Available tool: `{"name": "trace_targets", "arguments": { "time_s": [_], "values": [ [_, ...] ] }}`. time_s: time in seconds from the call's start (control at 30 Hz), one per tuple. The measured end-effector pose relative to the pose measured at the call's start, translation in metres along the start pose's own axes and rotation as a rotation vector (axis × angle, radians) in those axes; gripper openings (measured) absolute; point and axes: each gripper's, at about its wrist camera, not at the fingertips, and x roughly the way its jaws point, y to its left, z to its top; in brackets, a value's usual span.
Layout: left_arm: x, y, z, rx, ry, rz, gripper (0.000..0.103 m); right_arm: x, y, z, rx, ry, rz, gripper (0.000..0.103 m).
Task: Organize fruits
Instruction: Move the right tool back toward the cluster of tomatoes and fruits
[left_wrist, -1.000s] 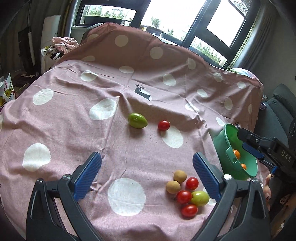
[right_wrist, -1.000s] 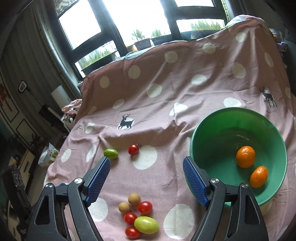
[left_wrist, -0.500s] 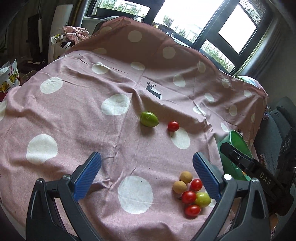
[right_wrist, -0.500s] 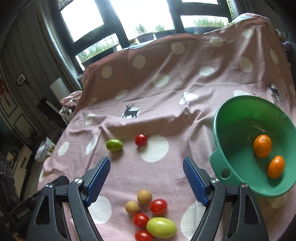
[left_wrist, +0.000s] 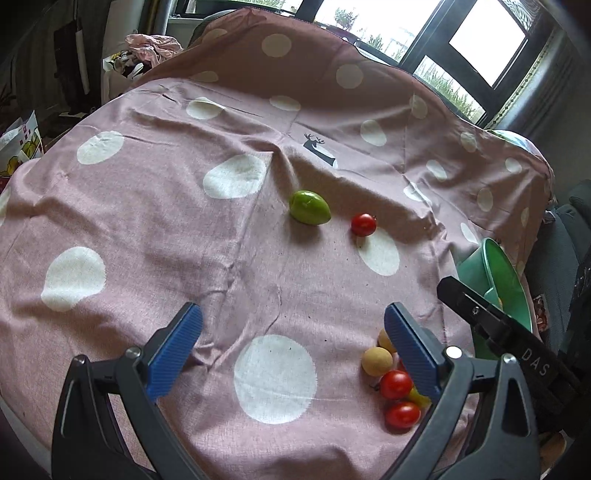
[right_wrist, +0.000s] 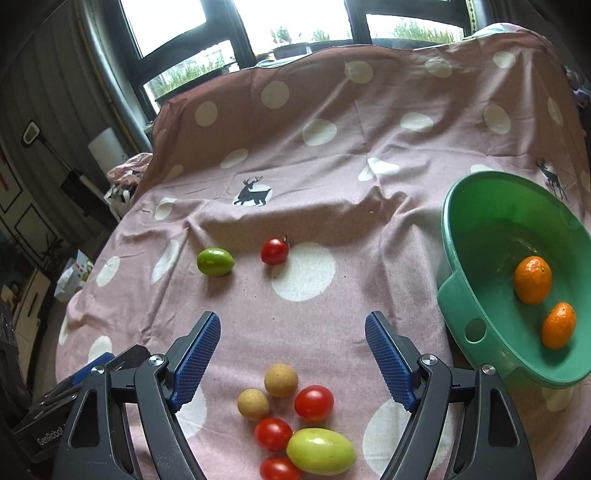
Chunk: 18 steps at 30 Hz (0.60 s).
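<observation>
Left wrist: left gripper (left_wrist: 293, 328) spread wide, empty; green fruit (left_wrist: 308, 207) and cherry tomato (left_wrist: 363, 224) well ahead on polka-dot cloth (left_wrist: 147, 206).
Right wrist: right gripper (right_wrist: 293, 345) agape, empty; fruit cluster (right_wrist: 291, 417) just below between fingers; green bowl (right_wrist: 476, 295) with two tangerines (right_wrist: 532, 279) right.

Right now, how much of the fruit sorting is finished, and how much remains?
Done: two oranges lie in the green bowl. In hand: nothing; the left gripper and right gripper are both open and empty. Left: a green fruit and a red tomato apart on the cloth, plus the near cluster of six fruits.
</observation>
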Motion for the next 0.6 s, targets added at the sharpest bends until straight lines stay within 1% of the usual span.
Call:
{"name": "trace_targets", "arguments": {
  "time_s": [0.13,0.6],
  "values": [
    [0.0019,-0.0022,-0.0012,0.014,0.006,0.011,0.099,0.0005,-0.0004,-0.0006,0.002,0.019,0.012,0.081],
    [0.0068,-0.0076,-0.0038,0.035,0.028,0.013,0.099,0.0011,-0.0095,0.0009,0.015,0.054,-0.020,0.081]
  ]
}}
